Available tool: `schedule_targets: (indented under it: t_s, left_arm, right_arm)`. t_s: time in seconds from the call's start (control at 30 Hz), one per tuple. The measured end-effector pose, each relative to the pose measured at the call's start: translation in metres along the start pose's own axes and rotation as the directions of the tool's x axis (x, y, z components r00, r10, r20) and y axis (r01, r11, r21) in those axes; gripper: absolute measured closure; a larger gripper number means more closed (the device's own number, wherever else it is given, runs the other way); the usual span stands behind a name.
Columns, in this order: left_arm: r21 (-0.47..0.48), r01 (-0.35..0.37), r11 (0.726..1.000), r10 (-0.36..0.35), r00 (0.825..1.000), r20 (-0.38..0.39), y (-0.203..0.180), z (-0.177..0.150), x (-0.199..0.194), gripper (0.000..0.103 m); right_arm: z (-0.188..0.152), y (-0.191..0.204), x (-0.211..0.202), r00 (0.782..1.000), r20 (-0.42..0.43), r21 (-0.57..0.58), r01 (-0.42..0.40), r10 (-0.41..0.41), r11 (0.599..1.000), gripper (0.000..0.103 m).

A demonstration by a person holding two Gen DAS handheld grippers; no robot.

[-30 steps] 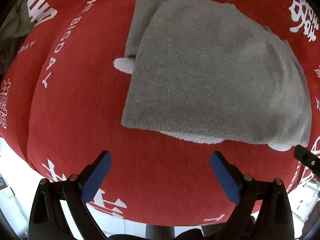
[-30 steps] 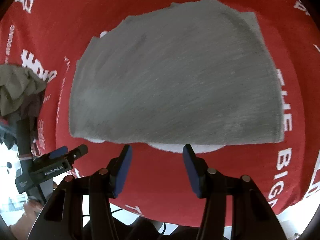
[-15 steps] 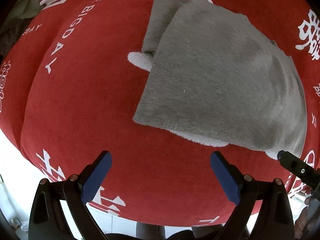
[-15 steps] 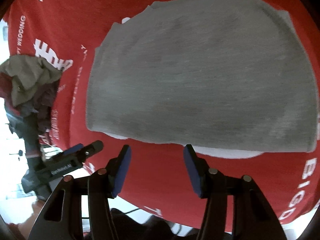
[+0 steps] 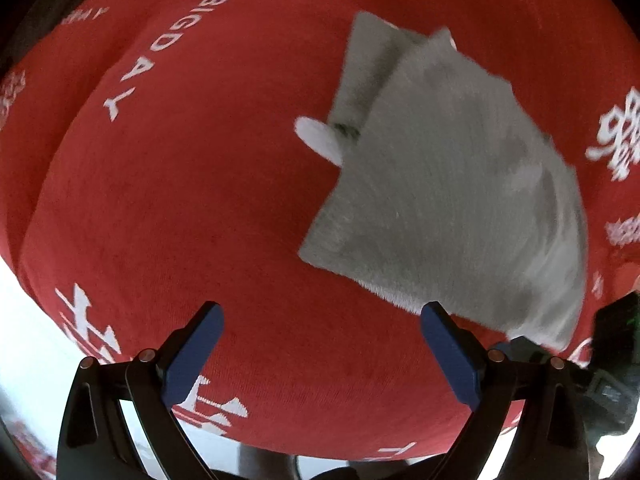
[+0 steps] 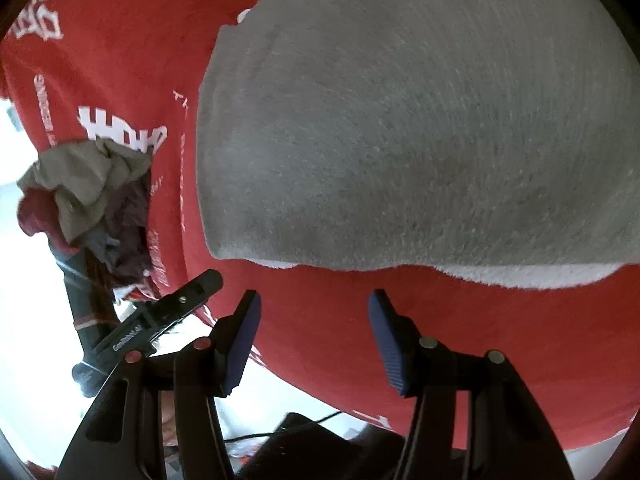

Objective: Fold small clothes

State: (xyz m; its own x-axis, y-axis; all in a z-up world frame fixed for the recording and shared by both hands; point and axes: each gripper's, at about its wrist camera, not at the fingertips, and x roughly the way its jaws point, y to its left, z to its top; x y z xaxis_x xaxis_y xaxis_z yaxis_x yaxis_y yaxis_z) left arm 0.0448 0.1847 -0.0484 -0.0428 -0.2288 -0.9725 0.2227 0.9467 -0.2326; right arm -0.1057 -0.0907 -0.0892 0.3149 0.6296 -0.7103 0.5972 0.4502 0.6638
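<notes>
A red cloth with white lettering (image 5: pixel 200 200) covers the desk. On it lies a folded grey garment (image 6: pixel 400 120), flat, ahead of the right gripper (image 6: pixel 314 320) and ahead-right of the left gripper (image 5: pixel 320 344). A pile of unfolded clothes (image 6: pixel 88 192) sits far left of the right fingers. Both pairs of fingers are spread wide, holding and touching nothing. A careless grab at the near edge could drag the layers apart, undoing the fold.
</notes>
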Motion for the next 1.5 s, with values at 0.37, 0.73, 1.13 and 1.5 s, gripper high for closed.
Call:
schedule_targets:
  t_s: [0.37, 0.73, 1.13, 1.5]
  left_arm:
    - [-0.132, 0.267, 0.954, -0.276, 0.96, -0.05, 0.038, 0.0, 0.006, 0.004]
    - [-0.147, 0.363, 0.92, -0.371, 0.928, -0.032, -0.01, 0.004, 0.021, 0.004]
    - [-0.194, 0.449, 0.872, -0.438, 0.894, 0.097, -0.047, 0.048, 0.03, 0.005]
    - [0.057, 0.043, 0.997, -0.052, 0.984, 0.172, -0.075, 0.066, 0.014, 0.076]
  right_arm:
    - [0.008, -0.02, 0.017, 0.979, 0.072, 0.135, -0.198, 0.19, 0.971, 0.042]
    - [0.032, -0.012, 0.03, 0.958, 0.14, 0.208, -0.274, 0.249, 0.939, 0.094]
    - [0.041, 0.011, 0.005, 0.953, 0.119, 0.073, -0.29, 0.28, 0.954, 0.095]
    - [0.041, 0.023, 0.004, 0.981, 0.005, -0.023, -0.191, 0.191, 0.981, 0.09]
